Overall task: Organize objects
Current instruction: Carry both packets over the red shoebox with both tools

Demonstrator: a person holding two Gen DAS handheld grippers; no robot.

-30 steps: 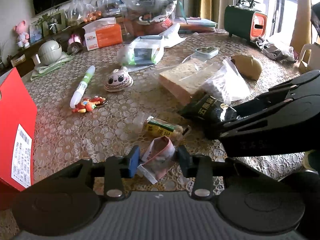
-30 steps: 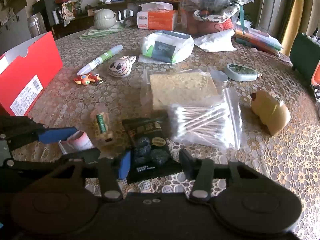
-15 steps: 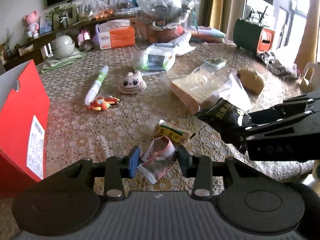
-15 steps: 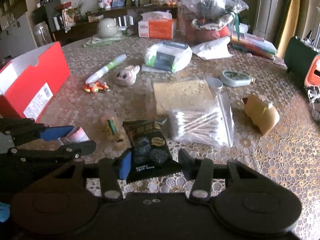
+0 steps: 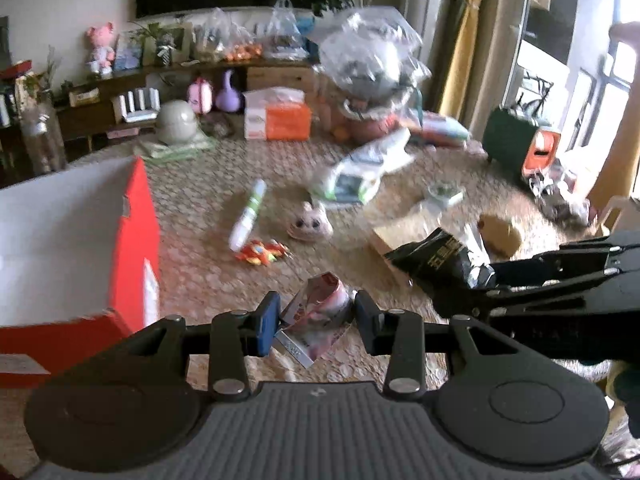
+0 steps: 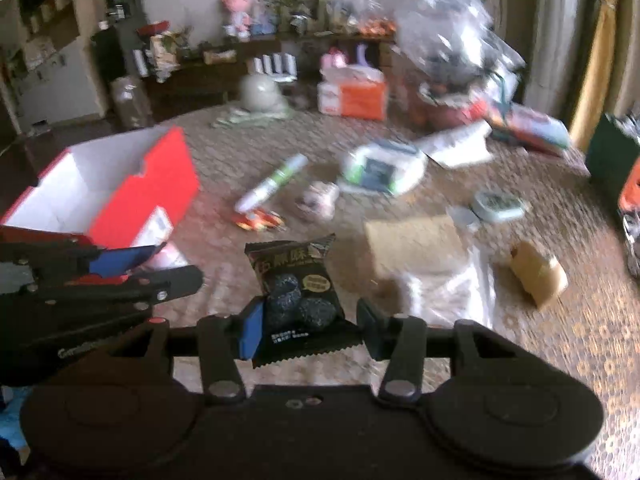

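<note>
Both carrying! The left gripper (image 5: 316, 322) pinches a pink sachet (image 5: 320, 312), the right gripper (image 6: 310, 326) clamps a black snack packet (image 6: 298, 292), both off the table (blurry views). The red box (image 6: 120, 192) waits at left; keep both squeezes firm until over its opening.

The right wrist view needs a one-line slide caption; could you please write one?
Right gripper holds a black snack packet above the cluttered table, red box open at left.
</note>
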